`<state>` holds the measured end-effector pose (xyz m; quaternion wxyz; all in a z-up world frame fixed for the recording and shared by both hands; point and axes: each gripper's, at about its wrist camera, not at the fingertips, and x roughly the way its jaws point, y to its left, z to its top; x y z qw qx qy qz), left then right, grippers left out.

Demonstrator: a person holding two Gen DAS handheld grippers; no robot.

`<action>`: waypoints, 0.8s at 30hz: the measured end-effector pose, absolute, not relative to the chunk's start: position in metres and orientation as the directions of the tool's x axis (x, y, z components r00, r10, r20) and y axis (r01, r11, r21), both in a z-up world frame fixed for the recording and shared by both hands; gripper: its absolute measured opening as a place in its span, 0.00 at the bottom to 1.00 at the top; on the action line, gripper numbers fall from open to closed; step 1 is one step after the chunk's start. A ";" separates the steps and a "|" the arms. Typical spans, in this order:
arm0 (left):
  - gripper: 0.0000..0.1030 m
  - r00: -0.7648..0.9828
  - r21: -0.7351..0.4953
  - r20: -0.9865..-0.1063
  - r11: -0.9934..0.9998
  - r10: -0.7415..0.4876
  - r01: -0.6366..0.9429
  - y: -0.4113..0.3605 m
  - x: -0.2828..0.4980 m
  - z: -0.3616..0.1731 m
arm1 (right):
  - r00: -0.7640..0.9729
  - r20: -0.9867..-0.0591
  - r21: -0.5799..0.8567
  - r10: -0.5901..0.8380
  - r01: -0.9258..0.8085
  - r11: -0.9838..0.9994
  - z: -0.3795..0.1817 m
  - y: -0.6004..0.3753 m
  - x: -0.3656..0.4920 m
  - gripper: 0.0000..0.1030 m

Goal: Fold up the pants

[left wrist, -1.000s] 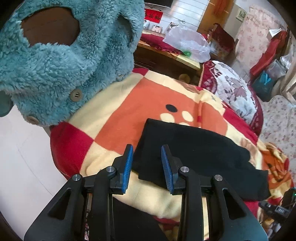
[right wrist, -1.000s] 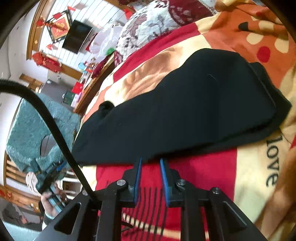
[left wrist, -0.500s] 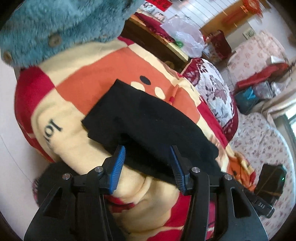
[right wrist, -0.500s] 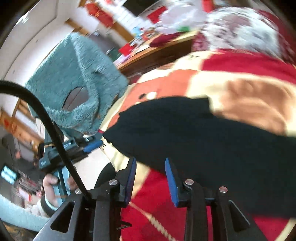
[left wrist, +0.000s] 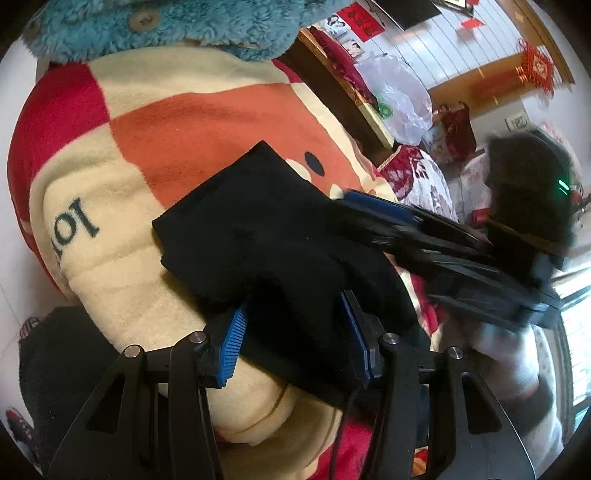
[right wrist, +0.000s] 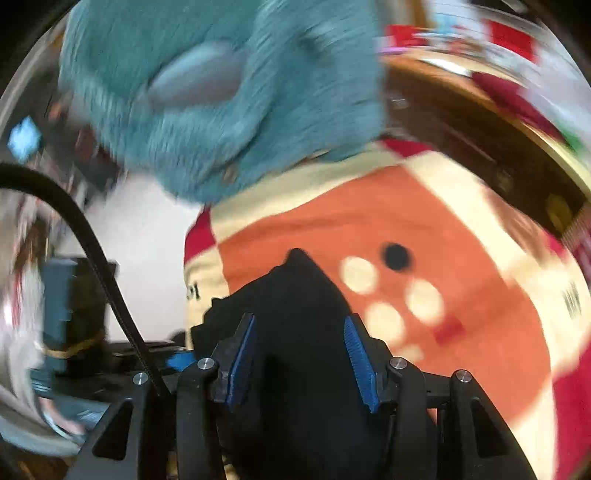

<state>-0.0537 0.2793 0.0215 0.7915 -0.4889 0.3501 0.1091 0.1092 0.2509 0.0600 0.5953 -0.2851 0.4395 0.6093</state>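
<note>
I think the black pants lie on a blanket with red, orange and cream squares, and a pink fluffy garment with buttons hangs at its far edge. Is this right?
Not quite: the fluffy garment is teal blue, not pink, as the left wrist view shows. The rest holds: the black pants lie on the blanket with red, orange and cream squares, and the garment with buttons hangs at its far edge.

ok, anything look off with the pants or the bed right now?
Nothing damaged or spilled. The folded black pants lie askew on the blanket, corners uneven, their near edge hanging past the bed edge between the left tool's pads. The right-wrist view is motion-blurred, so little can be checked there.
</note>
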 end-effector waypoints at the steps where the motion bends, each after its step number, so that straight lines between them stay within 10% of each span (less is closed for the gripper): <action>1: 0.48 0.736 -0.708 -0.654 0.485 -0.176 -0.514 0.281 -0.055 0.019 | -0.113 -0.888 0.160 0.445 -0.985 0.070 0.052 0.260 0.105 0.46; 8: 0.49 0.743 -0.716 -0.646 0.478 -0.177 -0.509 0.284 -0.046 0.019 | -0.088 -0.925 0.090 0.369 -0.996 -0.012 0.021 0.287 0.105 0.41; 10: 0.49 0.730 -0.700 -0.658 0.508 -0.185 -0.502 0.285 -0.037 0.022 | -0.092 -0.920 0.104 0.381 -0.995 0.011 0.023 0.284 0.111 0.26; 13: 0.27 0.727 -0.648 -0.669 0.600 -0.155 -0.468 0.286 -0.031 0.034 | -0.078 -0.907 0.108 0.413 -0.993 0.050 0.030 0.274 0.112 0.16; 24: 0.21 0.673 -0.556 -0.734 0.651 -0.091 -0.518 0.283 -0.060 0.025 | -0.094 -0.831 0.253 0.548 -0.942 0.222 0.018 0.274 0.115 0.15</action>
